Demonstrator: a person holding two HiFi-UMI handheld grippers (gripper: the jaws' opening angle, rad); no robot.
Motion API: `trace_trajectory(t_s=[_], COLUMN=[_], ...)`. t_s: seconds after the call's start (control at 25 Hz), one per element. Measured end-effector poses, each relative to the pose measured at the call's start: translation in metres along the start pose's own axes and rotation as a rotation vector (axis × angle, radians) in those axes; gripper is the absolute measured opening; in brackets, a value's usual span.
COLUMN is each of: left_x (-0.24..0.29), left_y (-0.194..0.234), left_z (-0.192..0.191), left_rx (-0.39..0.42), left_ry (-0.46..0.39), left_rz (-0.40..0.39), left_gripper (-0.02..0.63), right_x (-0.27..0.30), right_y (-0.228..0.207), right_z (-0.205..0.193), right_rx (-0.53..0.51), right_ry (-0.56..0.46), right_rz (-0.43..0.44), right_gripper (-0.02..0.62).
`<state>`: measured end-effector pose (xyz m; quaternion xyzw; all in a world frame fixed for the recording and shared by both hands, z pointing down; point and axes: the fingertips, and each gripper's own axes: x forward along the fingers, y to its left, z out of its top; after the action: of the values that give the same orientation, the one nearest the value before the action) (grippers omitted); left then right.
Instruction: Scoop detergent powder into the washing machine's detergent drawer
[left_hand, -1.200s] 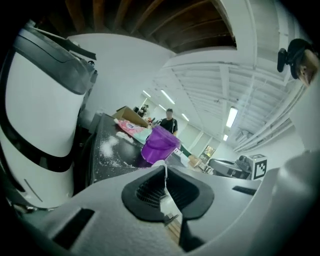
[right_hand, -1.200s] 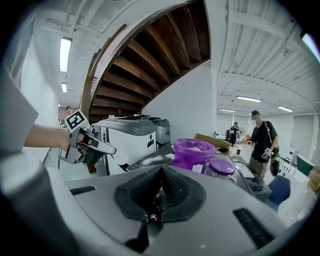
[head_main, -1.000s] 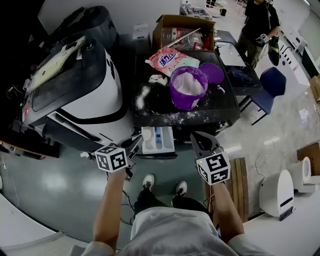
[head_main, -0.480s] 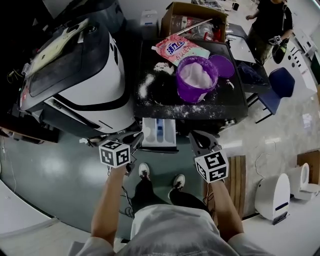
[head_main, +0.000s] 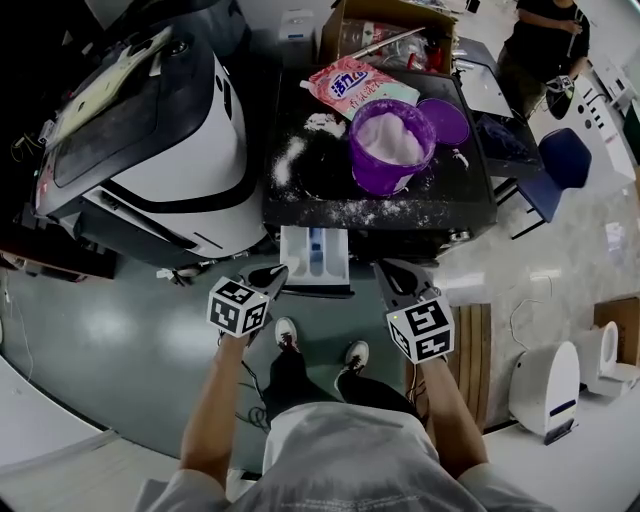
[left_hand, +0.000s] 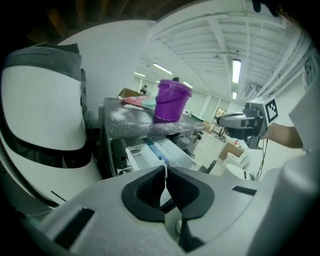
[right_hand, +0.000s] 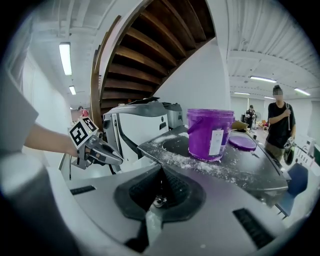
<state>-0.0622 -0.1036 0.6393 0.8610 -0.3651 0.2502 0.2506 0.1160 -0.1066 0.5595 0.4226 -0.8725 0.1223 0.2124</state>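
Though pulled out toward the near side and ready, not visibly loaded with fresh powder: detergent drawer (head_main: 315, 258), white with a blue insert, projecting from under the near edge of the black worktop (head_main: 460, 190).

Just far of the drawer, on that worktop:
- purple bucket (head_main: 375, 180), upright, open, heaped with white detergent powder (head_main: 388, 138)
- purple lid (head_main: 447, 120), flat, just right of the bucket
- pink detergent bag (head_main: 350, 85), on the far side
- spilled powder (head_main: 288, 160), scattered left and near of the bucket

No scoop to be made out in any view.

Left of the worktop: large white-and-black machine (head_main: 150, 150).

Near of the drawer, flanking it:
- left gripper (head_main: 270, 278), pads pressed together on nothing
- right gripper (head_main: 392, 277), likewise closed and empty

Far and right: cardboard box (head_main: 335, 35), blue chair (head_main: 560, 165), a person (head_main: 545, 35) standing.

Step in hand, by judgement: approach, ahead of any scooping.

Called for next, by judgement: parting one gripper's jaws, reaching far over the drawer to the bucket, finding a scoop there, then carrying it back level to avoid more spill.
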Motion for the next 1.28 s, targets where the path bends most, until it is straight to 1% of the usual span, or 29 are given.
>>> trace_trajectory(t_s=[0.12,0.32,0.44,0.52,0.64,0.76,0.88,0.96,1.28], left_x=[0.003,0.006,0.007,0.007,0.009,0.011,0.015,0.017,0.023], left_y=[-0.004,-0.007,-0.007,-0.007,-0.008,-0.01,-0.012,-0.014,-0.017], left_z=[-0.004,-0.009,-0.005,-0.002,-0.003,-0.002,-0.007,-0.01,-0.013], left_rx=[0.092,0.186,0.252,0.316,0.41,0.499,0.618,0.678,0.8], left_ry=[0.045,0.097,0.105,0.118,0.167,0.199,0.249,0.278,0.324], left_rz=[0.018,0.051,0.076,0.096,0.113,0.127,0.14,0.149,0.171], left_gripper=[0.014,0.014,0.014,0.014,0.014,0.014,0.014,0.014,0.014], right_x=[-0.003,-0.008,-0.012,-0.014,-0.02,-0.024,-0.026,-0.028,-0.034], right_y=[0.001,0.001,0.001,0.001,-0.002,-0.005,-0.007,-0.01,-0.017], right_z=[-0.004,-0.009,-0.01,-0.012,-0.014,-0.015,-0.017,-0.02,-0.026], right_rx=[0.001,0.004,0.003,0.003,0.009,0.008,0.011,0.016,0.024], right_ry=[0.001,0.002,-0.001,-0.002,-0.003,-0.007,-0.008,-0.007,-0.003], right_rz=[0.002,0.0,0.002,0.001,-0.007,-0.014,-0.021,-0.026,-0.041], right_gripper=[0.006,0.006,0.006,0.006,0.006,0.006,0.005,0.006,0.006])
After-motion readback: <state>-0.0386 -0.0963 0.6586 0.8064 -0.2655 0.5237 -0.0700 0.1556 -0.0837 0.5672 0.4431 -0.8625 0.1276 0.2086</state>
